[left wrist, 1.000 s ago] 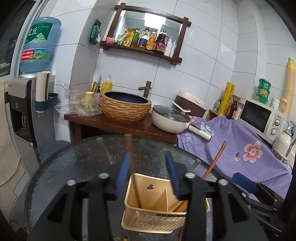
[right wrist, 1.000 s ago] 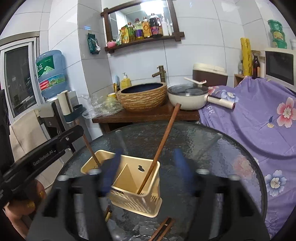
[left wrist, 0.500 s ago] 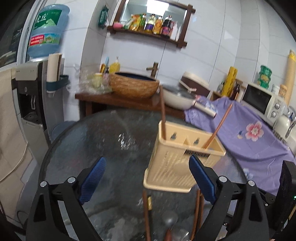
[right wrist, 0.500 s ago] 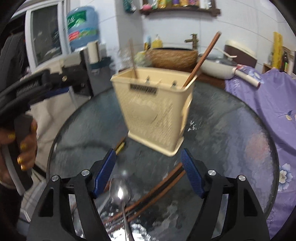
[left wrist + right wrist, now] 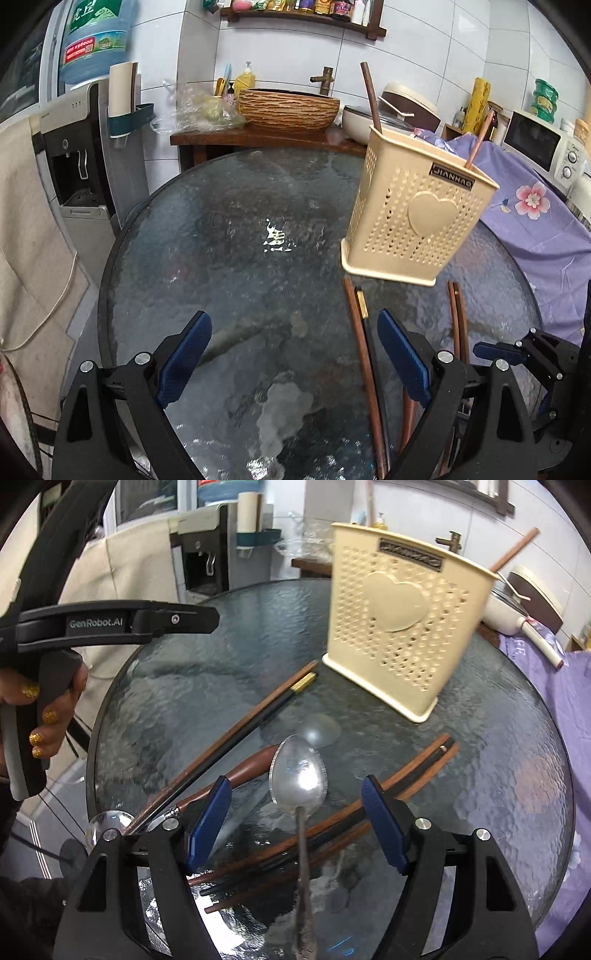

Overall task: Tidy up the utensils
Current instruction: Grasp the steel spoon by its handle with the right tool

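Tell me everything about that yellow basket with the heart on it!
The utensil holder is cream-coloured plastic, dotted with little holes, with a raised heart and a dark name label on its front. It stands upright on the glass table. Two brown chopsticks poke out of its top, one at each end. Neither gripper touches it; more chopsticks lie on the table near its base.

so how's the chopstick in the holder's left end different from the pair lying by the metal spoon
The chopstick in the holder stands nearly upright inside the cream utensil holder; the brown and black pair lies flat on the glass table, left of the metal spoon. The standing one is plain brown all along what shows; one of the lying pair is black with a gold end. Both are long, thin sticks.
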`<state>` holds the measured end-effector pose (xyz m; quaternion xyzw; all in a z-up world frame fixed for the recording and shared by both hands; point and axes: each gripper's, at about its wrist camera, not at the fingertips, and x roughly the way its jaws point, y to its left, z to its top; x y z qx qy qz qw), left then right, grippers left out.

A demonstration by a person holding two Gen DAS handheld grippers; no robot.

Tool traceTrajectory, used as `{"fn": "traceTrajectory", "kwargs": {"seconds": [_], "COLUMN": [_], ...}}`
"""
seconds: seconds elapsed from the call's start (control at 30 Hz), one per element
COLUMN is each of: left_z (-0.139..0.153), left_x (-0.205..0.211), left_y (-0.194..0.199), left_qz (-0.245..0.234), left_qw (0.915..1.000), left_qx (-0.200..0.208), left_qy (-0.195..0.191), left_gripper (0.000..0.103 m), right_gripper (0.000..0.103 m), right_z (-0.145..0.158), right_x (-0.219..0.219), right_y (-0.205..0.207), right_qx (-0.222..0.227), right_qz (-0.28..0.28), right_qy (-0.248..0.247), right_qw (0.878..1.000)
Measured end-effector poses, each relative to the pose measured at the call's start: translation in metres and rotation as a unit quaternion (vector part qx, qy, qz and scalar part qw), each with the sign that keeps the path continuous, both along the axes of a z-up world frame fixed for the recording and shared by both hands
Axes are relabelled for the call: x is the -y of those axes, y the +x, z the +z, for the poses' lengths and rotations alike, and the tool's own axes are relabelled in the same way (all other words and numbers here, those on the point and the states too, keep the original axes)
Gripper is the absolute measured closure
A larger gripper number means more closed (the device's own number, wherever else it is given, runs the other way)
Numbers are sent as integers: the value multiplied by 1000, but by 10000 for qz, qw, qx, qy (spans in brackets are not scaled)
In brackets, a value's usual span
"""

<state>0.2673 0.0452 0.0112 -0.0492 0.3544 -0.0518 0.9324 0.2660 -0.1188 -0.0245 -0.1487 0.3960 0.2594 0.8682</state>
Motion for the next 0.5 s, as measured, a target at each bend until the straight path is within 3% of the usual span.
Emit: {"fn": "traceTrajectory", "kwargs": {"seconds": [0.3,0.5], "left_z": [-8,-12], "left_x": [5,5], "left_y": [-6,-5], "left_qz": [-142,-141], "left_qw": [9998,9996], "left_qx": [-121,-217], "left_qy": [70,88], "left_gripper": [14,15], "right_gripper": [36,47], "right_z": [-10,-15], "right_x": [-9,-8], "right_y": [17,29], "right_qx": [-283,-495], "right_qz": [-61,-102], "right_qy": [-113,-58], "right_qw": [9995,9987]}}
